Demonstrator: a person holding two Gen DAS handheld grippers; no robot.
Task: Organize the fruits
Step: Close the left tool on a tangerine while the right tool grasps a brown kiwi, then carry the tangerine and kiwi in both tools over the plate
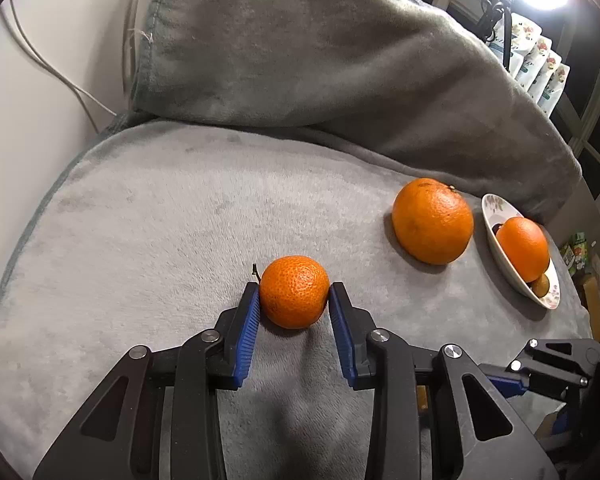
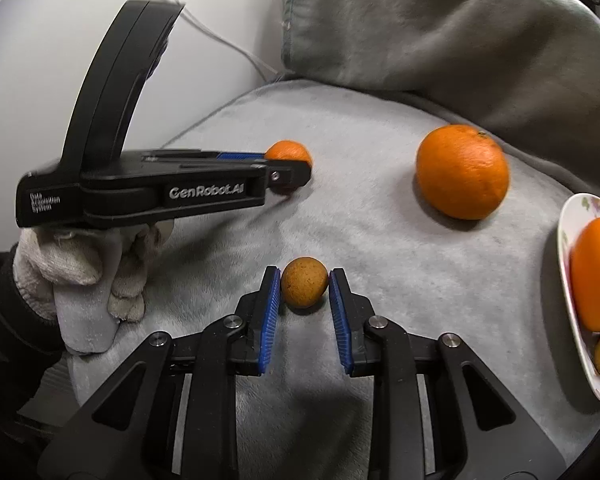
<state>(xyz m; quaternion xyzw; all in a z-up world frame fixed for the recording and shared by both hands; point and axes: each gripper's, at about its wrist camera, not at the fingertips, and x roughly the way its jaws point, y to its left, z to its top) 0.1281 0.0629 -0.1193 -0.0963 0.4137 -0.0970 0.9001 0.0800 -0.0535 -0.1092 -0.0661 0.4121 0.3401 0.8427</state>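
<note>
The left tongs (image 1: 294,294) clamp a mandarin (image 1: 294,291) and the right tongs (image 2: 304,280) pinch a small brown fruit (image 2: 304,282), both resting on the blanket (image 1: 160,220). The bowl (image 2: 568,220) lies right of both, nearer the right tongs, past the big orange (image 2: 462,171).

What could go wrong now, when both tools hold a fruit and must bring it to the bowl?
1. The left tool pinches the mandarin only at its fingertips, so it may slip when lifted.
2. The right tool holds the small brown fruit the same way; being round, it may roll away.
3. The bowl already holds an orange and sits tilted on soft cloth, so added fruit may roll out.
</note>
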